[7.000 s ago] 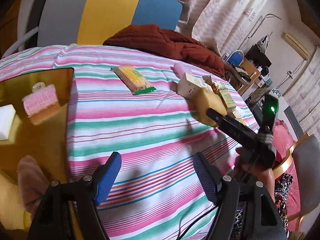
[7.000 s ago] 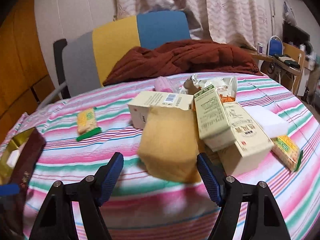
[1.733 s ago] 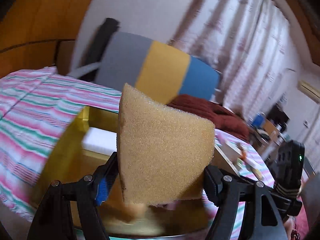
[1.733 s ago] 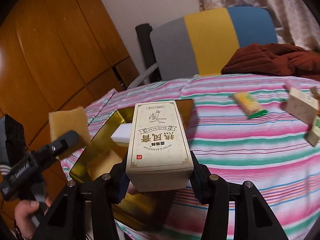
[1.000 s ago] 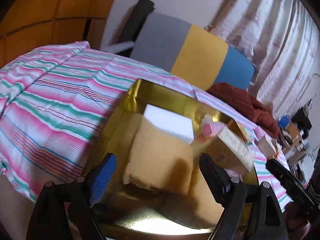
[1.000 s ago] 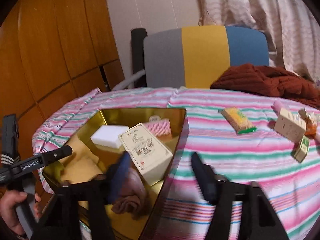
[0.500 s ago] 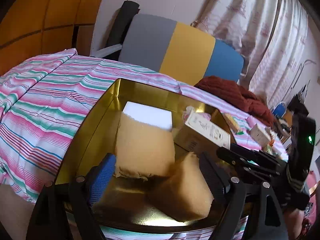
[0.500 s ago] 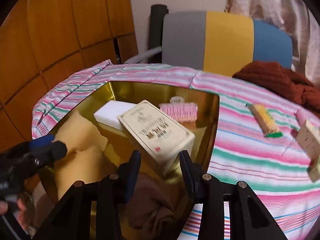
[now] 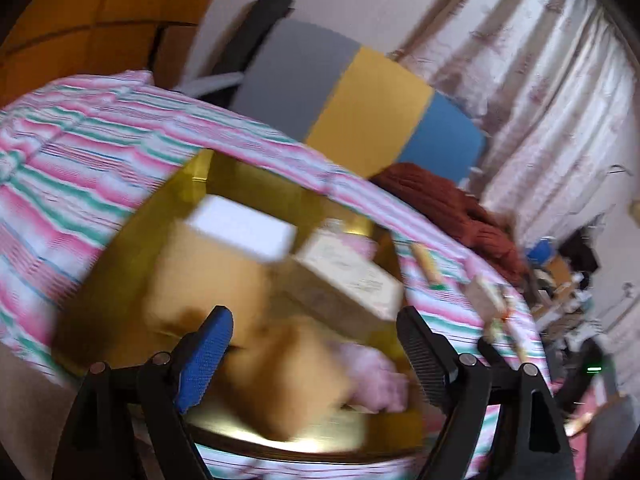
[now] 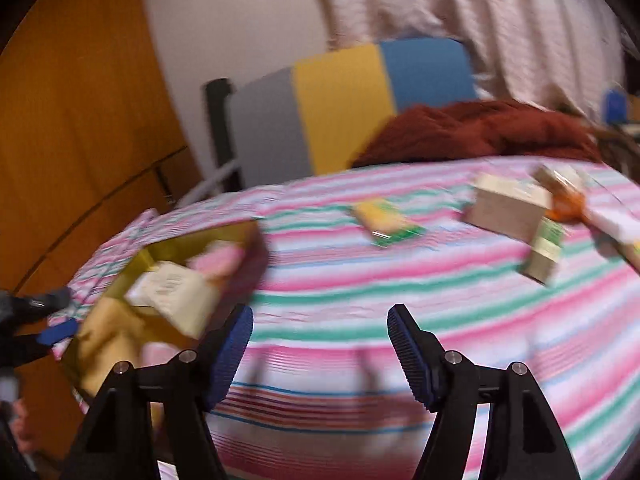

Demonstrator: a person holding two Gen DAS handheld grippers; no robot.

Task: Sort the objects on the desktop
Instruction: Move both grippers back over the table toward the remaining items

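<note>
Gold tray: already carries yellow sponges, a white foam block, a cream carton and something pink, too blurred to name.
Left gripper: jaws spread, empty, poised above the tray.
Right gripper: jaws spread, empty, facing the striped tablecloth.
Left to sort: a yellow-and-green packet, a beige box and a small green carton, well apart from the tray.
Doing it well: probably take the packet, the nearest; straddle its narrow sides, close squarely, lift clear before carrying.
</note>
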